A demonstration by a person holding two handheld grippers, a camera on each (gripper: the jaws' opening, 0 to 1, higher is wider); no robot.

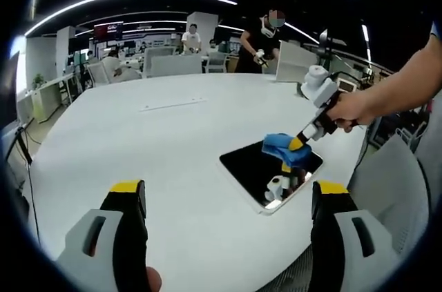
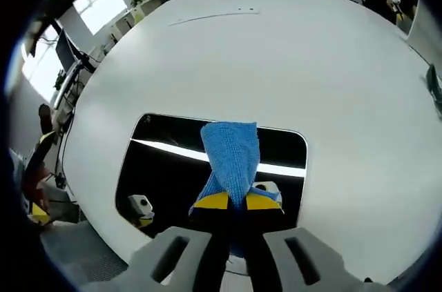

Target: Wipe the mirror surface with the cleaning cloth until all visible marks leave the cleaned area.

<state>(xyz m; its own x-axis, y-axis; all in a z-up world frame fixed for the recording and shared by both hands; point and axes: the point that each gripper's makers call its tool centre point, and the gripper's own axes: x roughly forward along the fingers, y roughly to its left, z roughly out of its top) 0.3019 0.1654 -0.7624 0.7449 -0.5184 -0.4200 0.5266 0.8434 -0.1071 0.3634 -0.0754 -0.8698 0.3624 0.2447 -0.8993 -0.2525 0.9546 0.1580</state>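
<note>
So we've got the mirror (image 1: 271, 171) lying flat on the big white desk (image 1: 173, 140), close to the near right edge of it. In the left gripper view it sits over to the right, a dark rounded rectangle with a pale border, and we can see ceiling light strips bouncing off the glass.

Our right gripper (image 2: 235, 201) is pinched tight on the blue cleaning cloth (image 2: 231, 157), yellow tips close together with the cloth bunched between them. The cloth fans out ahead of the tips and lies on the mirror (image 2: 166, 168), roughly in the middle of the glass and reaching toward its far edge. From the left gripper view we see the same right gripper (image 1: 298, 144) coming in from the right side, held in a hand (image 1: 349, 109), with the cloth (image 1: 282, 148) pressed down at the far right part of the mirror.

Our left gripper (image 1: 229, 192) is spread wide with nothing between the jaws, hovering over the near part of the desk, well apart from the mirror.

We honestly can't tell from these shots whether any marks are on the glass, the reflections are too busy. A long thin strip (image 1: 173, 105) lies on the desk further out. People (image 1: 190, 38) and office desks are in the far background.
</note>
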